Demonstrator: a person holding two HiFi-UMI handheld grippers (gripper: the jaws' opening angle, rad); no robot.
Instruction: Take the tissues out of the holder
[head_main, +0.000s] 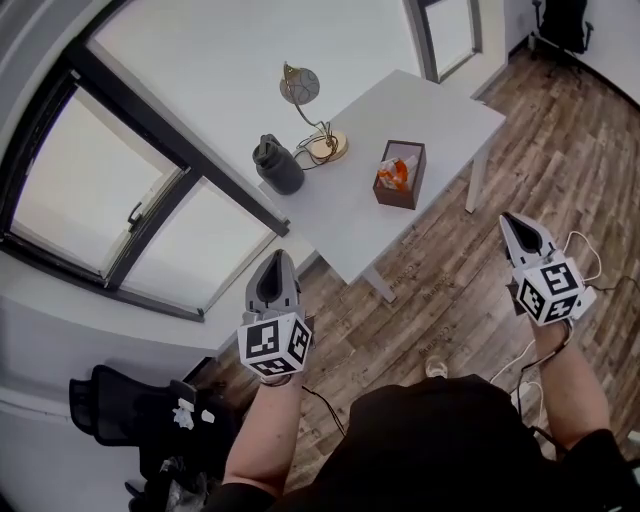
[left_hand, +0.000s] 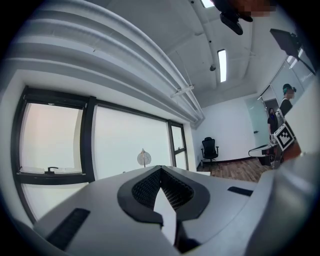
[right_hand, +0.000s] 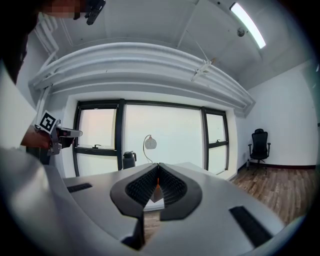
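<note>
A brown tissue holder stands on the white table, with an orange and white tissue sticking out of its top. My left gripper hovers off the table's near left edge, jaws closed together and empty. My right gripper hangs over the wooden floor to the right of the table, well short of the holder, also shut with nothing held. In the right gripper view the gripper points at the table, and a bit of orange tissue shows behind its jaws. The left gripper faces the windows.
A gold desk lamp and a dark jug stand on the table left of the holder. Large windows run along the left wall. A black office chair sits at the lower left. Cables lie on the floor by my right hand.
</note>
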